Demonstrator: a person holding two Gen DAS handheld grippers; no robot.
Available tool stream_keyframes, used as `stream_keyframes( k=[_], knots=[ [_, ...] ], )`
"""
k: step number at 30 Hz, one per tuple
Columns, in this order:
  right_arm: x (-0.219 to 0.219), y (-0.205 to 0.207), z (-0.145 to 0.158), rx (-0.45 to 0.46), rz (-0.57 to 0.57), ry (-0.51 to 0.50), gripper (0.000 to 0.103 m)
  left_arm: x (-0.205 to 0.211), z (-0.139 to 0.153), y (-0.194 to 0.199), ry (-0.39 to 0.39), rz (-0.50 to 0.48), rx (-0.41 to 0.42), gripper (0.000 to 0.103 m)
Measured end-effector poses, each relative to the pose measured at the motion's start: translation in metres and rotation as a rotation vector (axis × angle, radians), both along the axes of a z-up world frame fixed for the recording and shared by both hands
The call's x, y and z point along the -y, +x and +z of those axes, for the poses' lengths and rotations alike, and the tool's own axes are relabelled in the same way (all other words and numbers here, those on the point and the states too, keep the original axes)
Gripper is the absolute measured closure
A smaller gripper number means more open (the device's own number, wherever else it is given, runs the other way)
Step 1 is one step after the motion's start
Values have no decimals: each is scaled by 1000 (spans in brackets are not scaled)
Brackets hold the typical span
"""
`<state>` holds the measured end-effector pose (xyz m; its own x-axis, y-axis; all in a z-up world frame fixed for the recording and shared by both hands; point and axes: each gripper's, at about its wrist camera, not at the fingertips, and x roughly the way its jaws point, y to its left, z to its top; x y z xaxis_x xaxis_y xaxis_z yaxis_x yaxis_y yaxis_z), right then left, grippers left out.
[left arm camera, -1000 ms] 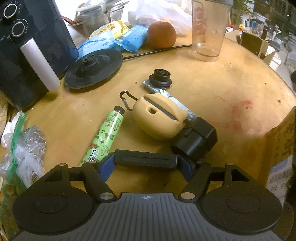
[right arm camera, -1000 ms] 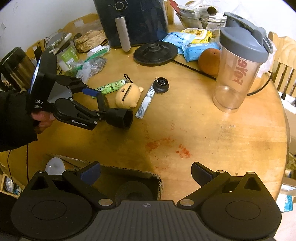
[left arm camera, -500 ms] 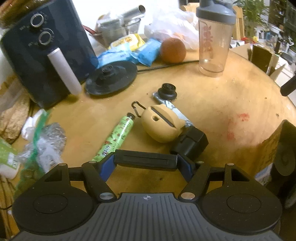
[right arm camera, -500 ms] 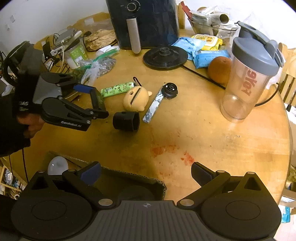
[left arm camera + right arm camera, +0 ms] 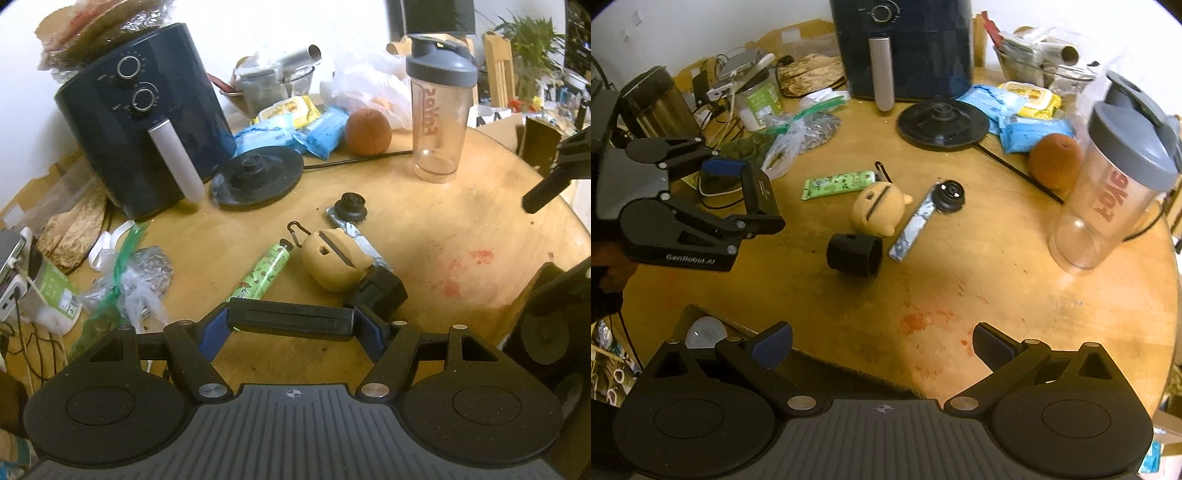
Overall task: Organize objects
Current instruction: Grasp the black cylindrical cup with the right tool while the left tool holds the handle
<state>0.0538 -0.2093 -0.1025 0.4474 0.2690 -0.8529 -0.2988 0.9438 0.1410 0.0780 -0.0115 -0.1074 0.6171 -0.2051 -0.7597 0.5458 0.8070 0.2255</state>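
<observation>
1. black flat bar [image 5: 290, 319] pinched crosswise between the blue pads of left gripper [image 5: 750, 192], held up in the air over the table edge at the left.
2. spread wide and holding nothing: right gripper [image 5: 882, 343], low over the wooden table [image 5: 1015, 288], above an open cardboard box [image 5: 709, 325].
3. lying on the table: black cylinder part [image 5: 854, 254] just beside yellow figure [image 5: 877, 210], near green tube [image 5: 838, 183] and patterned strip [image 5: 916, 225].
</observation>
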Motion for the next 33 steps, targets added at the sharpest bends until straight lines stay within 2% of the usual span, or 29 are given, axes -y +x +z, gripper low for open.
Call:
stream_keyframes(
  k=[14, 25, 33],
  knots=[
    [-24, 24, -9, 9, 43, -4, 0, -11, 20, -32, -78, 83, -31, 33],
    [-50, 43, -23, 16, 44, -81, 0, -20, 35, -47, -131, 151, -30, 33],
    [-68, 56, -35, 16, -12, -86, 0, -37, 43, -55, -155, 233, -29, 33]
  ],
)
